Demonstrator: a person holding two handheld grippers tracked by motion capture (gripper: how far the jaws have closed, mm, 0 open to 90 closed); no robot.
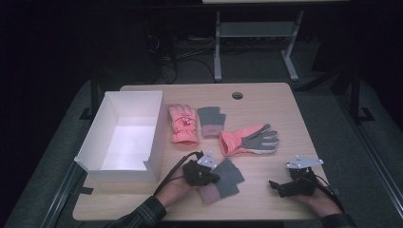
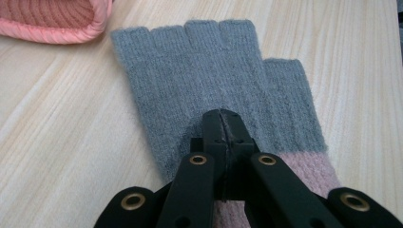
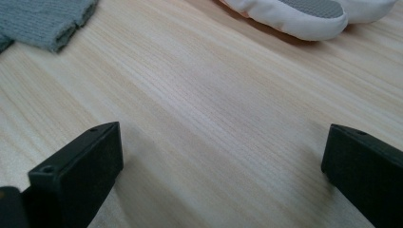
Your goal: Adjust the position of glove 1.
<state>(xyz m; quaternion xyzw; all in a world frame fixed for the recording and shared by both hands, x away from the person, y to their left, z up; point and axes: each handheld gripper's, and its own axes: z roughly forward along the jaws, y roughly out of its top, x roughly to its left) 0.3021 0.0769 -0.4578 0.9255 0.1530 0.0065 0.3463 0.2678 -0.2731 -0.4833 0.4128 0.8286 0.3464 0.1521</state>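
A grey fingerless knit glove (image 1: 229, 176) with a pink cuff lies flat near the table's front edge. My left gripper (image 1: 212, 178) is shut on it, and in the left gripper view the black jaws (image 2: 223, 119) meet and pinch a fold of the grey knit (image 2: 190, 71) near the palm. My right gripper (image 1: 274, 185) rests low at the front right with its jaws wide apart (image 3: 223, 156) over bare wood and nothing between them. The grey glove's edge (image 3: 43, 19) lies at that view's top left.
A white open box (image 1: 152, 142) stands at the left. Mid-table lie a pink glove (image 1: 183, 123), a second grey fingerless glove (image 1: 210, 119) and an orange glove with a grey palm (image 1: 249, 139), whose cuff (image 2: 52, 21) and white fingertips (image 3: 304, 16) are close by.
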